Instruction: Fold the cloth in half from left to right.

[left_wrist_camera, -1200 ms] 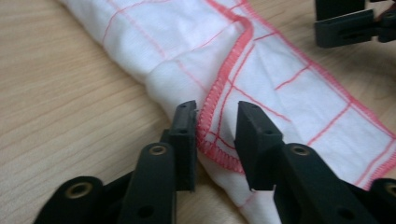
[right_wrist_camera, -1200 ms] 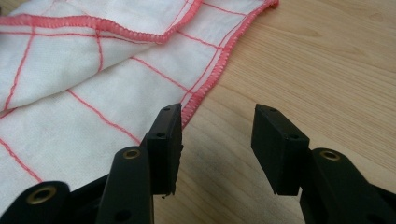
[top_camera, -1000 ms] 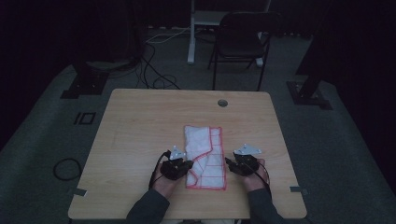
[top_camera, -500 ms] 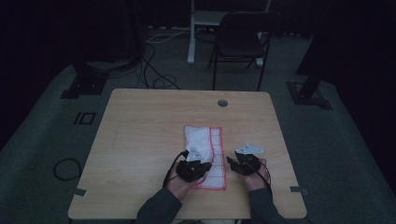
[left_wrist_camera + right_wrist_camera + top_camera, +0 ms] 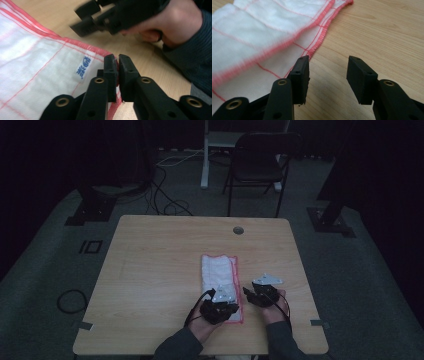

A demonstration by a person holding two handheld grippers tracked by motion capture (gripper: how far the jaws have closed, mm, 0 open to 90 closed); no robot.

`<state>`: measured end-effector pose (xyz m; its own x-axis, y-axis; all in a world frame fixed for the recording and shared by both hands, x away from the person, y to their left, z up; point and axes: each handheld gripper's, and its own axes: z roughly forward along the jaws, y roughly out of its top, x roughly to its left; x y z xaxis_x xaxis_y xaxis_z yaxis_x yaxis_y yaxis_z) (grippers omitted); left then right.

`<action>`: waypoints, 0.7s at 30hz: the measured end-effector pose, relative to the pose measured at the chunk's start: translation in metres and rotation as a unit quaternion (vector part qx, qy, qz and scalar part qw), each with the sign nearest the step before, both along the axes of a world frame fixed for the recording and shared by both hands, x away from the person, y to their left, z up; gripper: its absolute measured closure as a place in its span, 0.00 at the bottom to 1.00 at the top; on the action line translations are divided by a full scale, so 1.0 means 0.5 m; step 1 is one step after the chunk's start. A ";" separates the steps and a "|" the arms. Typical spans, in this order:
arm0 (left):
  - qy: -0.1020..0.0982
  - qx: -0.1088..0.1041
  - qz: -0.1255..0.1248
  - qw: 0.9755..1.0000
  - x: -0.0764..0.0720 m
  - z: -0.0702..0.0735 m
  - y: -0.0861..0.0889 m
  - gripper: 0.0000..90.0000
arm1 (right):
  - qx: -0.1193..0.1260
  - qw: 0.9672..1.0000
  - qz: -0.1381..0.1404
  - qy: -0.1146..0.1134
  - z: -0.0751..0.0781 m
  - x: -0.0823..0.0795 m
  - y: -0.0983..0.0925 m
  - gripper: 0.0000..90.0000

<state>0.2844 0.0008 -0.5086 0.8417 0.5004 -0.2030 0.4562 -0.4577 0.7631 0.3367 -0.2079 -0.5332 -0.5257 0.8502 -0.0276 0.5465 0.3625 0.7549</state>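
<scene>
1. White cloth [image 5: 220, 280] with pink hem is laid folded on the wooden counter [image 5: 150, 270], long axis running away from the person.
2. Its near right corner is seen pinched in the left gripper [image 5: 117, 67]; jaws nearly closed on the hem and have just been easing open.
3. Right gripper [image 5: 327, 75] is held just right of the cloth's long edge, jaws apart, nothing between them.
4. Left hand is judged nearer; the cloth lies to the right jaws' left.
</scene>
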 end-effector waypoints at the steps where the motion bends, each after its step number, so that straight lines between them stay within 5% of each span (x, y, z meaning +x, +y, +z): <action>1: 0.002 -0.002 -0.001 1.000 -0.001 -0.003 0.000 0.87 | 0.001 1.000 -0.001 0.000 0.001 0.000 0.000 0.59; 11: -0.016 0.001 0.049 0.999 0.016 0.000 0.073 0.79 | 0.010 1.000 -0.002 -0.015 0.021 0.023 0.013 0.62; 21: -0.028 0.013 0.100 0.994 0.033 -0.016 0.148 0.78 | 0.029 0.999 -0.001 -0.020 0.035 0.086 0.055 0.84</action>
<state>0.3009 0.0750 -0.5164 0.7338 0.6640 -0.1433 0.4978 -0.3821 0.7786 0.3797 -0.1804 -0.5155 -0.5235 0.8520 0.0010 0.5168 0.3166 0.7954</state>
